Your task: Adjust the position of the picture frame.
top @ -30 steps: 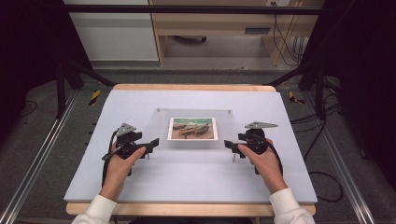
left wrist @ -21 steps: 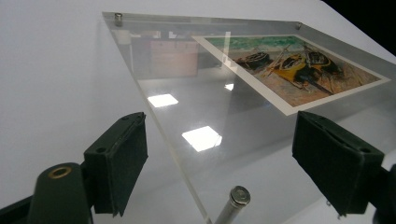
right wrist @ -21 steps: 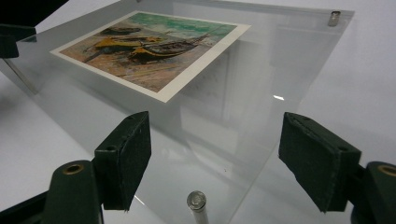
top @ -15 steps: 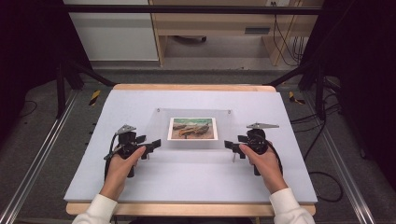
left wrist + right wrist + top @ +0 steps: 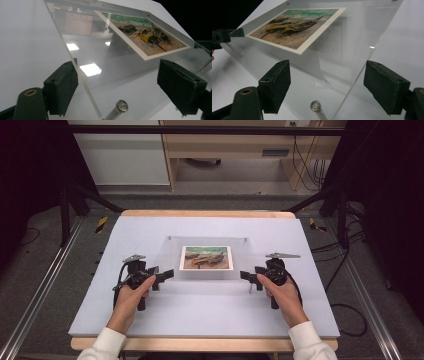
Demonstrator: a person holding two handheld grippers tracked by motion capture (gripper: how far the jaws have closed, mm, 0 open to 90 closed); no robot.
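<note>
- Left hand-held gripper (image 5: pixel 162 276), black, jaws spread wide, grips nothing at the clear acrylic photo frame's (image 5: pixel 207 272) near-left corner.
- Right hand-held gripper (image 5: pixel 248 277), equally wide open, empty, at its near-right corner.
- Frame, holding a boat picture (image 5: pixel 206 257), lies mid-desk (image 5: pixel 210 310).

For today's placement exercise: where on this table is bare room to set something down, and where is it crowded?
The white table mat is bare behind the clear acrylic picture frame, beside it toward both edges, and between the forearms. It is crowded at the frame's near corners, where the left gripper and right gripper sit.
</note>
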